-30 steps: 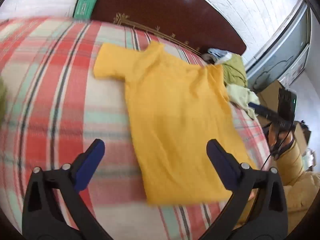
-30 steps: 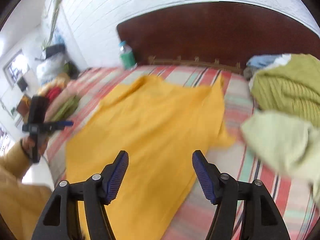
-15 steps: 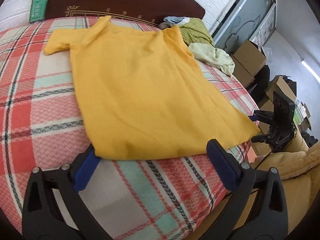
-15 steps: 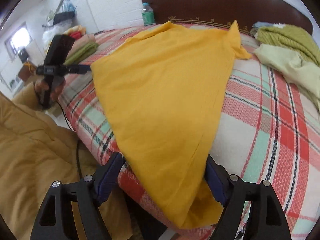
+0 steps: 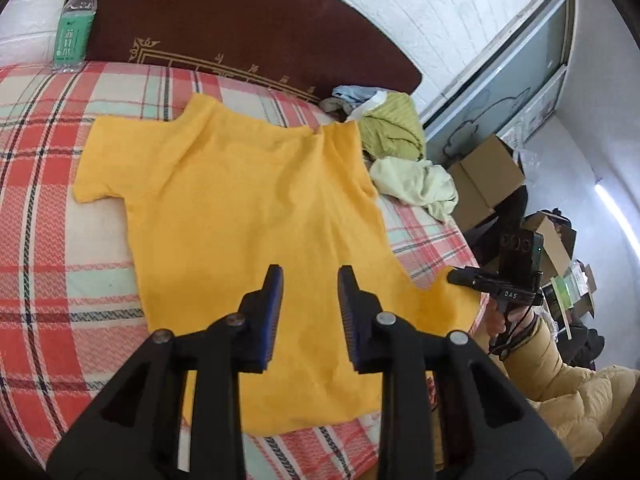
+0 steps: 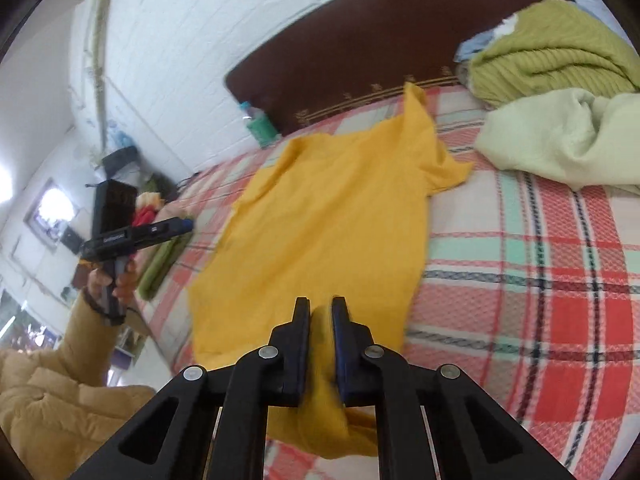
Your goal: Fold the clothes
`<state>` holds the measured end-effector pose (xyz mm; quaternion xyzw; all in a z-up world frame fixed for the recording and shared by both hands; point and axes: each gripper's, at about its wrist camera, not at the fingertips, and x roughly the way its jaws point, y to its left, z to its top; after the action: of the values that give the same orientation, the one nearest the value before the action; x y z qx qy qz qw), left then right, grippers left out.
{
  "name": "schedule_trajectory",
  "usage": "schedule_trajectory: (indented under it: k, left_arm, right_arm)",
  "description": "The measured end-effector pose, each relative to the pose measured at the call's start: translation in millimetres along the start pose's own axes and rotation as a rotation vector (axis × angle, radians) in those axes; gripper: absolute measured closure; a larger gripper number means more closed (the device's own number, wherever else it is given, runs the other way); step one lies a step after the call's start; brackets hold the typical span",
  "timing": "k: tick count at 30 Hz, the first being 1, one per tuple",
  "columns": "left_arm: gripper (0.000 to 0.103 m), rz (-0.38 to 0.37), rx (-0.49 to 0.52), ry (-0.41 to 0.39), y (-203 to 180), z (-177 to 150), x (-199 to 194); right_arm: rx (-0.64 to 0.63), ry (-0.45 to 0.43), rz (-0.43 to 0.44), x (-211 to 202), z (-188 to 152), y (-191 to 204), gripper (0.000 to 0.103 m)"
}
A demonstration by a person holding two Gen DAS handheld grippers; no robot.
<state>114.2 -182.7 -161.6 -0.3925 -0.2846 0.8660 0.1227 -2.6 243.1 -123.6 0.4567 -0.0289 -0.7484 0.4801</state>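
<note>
A yellow T-shirt point(image 5: 248, 208) lies spread on the plaid bed, collar toward the headboard; it also shows in the right wrist view point(image 6: 328, 220). My left gripper point(image 5: 310, 280) hovers over the shirt's lower half with its jaws partly closed, a gap between them and nothing in them. My right gripper point(image 6: 320, 312) is shut on the shirt's bottom hem corner, with yellow cloth bunched between its pads. In the left wrist view the right gripper point(image 5: 460, 278) holds that corner at the bed's right edge.
A pile of green and pale clothes point(image 5: 400, 152) lies at the bed's right near the headboard point(image 5: 240, 32). A water bottle point(image 5: 74, 28) stands by the headboard. Cardboard boxes point(image 5: 484, 176) stand beyond the bed. Folded clothes point(image 6: 160, 256) lie at the far left edge.
Both grippers were wide open at the shirt's bottom hem. The right gripper has closed on the hem corner. The left gripper's jaws have narrowed and it now sits over the shirt.
</note>
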Motion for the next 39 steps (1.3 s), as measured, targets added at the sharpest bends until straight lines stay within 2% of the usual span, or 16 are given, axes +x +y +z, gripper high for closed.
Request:
schedule_trajectory:
  k: [2,3,4,5,6,10,12,15,18,21,23,24,28,32,37,39]
  left_arm:
    - [0.07,0.006,-0.024,-0.002,7.2,-5.9,1.4]
    - [0.052,0.022,-0.019,-0.014,9.2,-11.8,-1.4]
    - [0.03,0.035,-0.019,-0.025,12.1,-19.6,-6.8]
    - [0.019,0.042,-0.021,-0.045,15.4,-28.6,-14.3]
    - [0.009,0.05,-0.022,-0.068,18.6,-38.8,-22.9]
    - [0.009,0.129,0.012,-0.034,26.7,-71.6,-36.2]
    - [0.009,0.173,0.011,0.01,29.6,-82.5,-31.5]
    - [0.009,0.146,-0.021,0.01,32.9,-87.9,-26.2]
    - [0.009,0.13,-0.05,-0.006,36.3,-88.9,-23.9]
    - [0.009,0.125,-0.049,-0.007,36.5,-92.9,-25.2]
    - [0.009,0.125,-0.045,-0.013,37.0,-95.6,-28.4]
    - [0.009,0.12,-0.048,-0.018,37.7,-96.9,-31.0]
    - [0.009,0.095,-0.054,-0.049,37.5,-96.2,-39.3]
    - [0.009,0.083,-0.034,-0.045,33.8,-88.0,-30.6]
    - [0.009,0.092,0.036,0.019,20.5,-73.5,10.3]
    - [0.009,0.118,0.064,0.057,16.3,-69.6,29.3]
  right_arm:
    - [0.001,0.046,-0.11,8.1,2.4,-10.8,0.09]
    - [-0.016,0.049,-0.165,5.8,3.2,-11.4,0.084]
    - [-0.034,0.051,-0.22,3.2,4.0,-11.7,0.069]
    - [-0.063,0.042,-0.255,-3.3,6.2,-10.0,0.057]
    - [-0.108,0.021,-0.256,-11.7,9.0,-0.4,0.056]
    - [-0.352,-0.018,-0.126,-24.2,17.6,58.3,0.043]
    - [-0.511,0.054,-0.013,-3.0,12.8,101.0,0.039]
    - [-0.681,0.22,0.094,56.9,-6.5,154.0,0.039]
    - [-0.86,0.368,0.068,115.4,-36.3,187.6,0.043]
    - [-0.913,0.422,-0.003,148.0,-46.6,192.9,0.068]
    - [-0.858,0.424,0.012,154.8,-35.9,186.2,0.094]
    - [-0.784,0.42,0.054,153.0,-22.3,179.8,0.096]
    - [-0.479,0.336,0.139,145.8,43.4,137.2,0.096]
    - [-0.267,0.28,0.123,156.7,84.5,89.1,0.098]
    - [-0.205,0.293,0.075,171.1,95.1,69.8,0.094]
    - [-0.263,0.28,0.11,161.9,93.6,80.8,0.089]
